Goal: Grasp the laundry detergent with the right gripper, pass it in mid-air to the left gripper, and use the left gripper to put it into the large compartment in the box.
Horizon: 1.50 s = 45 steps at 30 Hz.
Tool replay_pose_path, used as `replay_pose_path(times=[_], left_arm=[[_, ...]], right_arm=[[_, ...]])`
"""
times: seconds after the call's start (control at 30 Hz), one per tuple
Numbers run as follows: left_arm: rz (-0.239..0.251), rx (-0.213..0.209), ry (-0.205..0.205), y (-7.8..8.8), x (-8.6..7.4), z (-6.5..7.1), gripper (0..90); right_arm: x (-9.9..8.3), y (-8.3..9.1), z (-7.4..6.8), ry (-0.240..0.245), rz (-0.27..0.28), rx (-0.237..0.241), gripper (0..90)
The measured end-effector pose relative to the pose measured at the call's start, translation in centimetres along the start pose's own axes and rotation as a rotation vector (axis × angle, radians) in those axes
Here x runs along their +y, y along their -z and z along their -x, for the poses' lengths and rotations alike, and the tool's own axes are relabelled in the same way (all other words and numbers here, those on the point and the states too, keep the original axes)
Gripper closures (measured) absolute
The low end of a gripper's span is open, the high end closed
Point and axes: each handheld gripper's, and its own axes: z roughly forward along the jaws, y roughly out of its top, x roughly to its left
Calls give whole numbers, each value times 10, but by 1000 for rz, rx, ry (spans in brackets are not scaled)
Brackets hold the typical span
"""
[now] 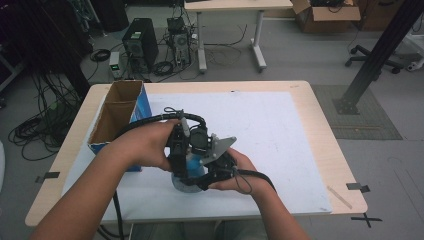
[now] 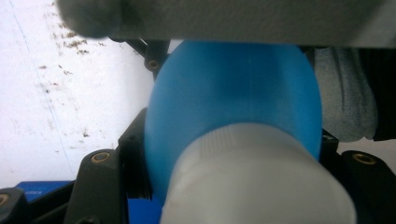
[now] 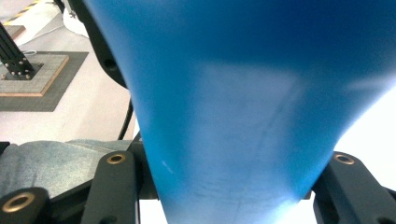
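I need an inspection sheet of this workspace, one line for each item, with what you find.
Surface: wooden table under a white mat, lightly stained.
Job's things: blue bottle with a white cap, held between both hands at the near side of the mat.
Clutter: open cardboard box with blue sides, at the left edge.
Grippers: left tongs shut on the bottle at the cap end; right tongs shut on the bottle body.
Cables: one black cable trails from each tool; more lie on the floor.
Surroundings: computer towers, second desk, cardboard carton, chair base.
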Motion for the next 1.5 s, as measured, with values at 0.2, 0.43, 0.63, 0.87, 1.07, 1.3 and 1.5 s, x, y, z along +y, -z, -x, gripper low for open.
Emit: replay_pose_path(times=[0.2,0.43,0.63,0.87,1.07,1.3,1.5], left_arm=[[-4,9,-7,5,2,0,381],[-8,14,-11,7,3,0,381],[-8,21,-14,11,4,-1,381],[-9,27,-19,12,6,-1,381],[-10,26,-16,13,8,-2,381],[-13,29,1,16,8,-5,381],[-11,26,5,18,9,-7,380]], right_arm=[[2,2,1,11,20,-9,455],[3,4,2,11,23,-13,450],[3,6,3,1,39,-27,437],[3,9,2,-38,85,-15,349],[1,13,3,-50,82,-21,287],[-4,17,3,-90,92,-39,178],[-4,21,4,-95,94,-43,87]])
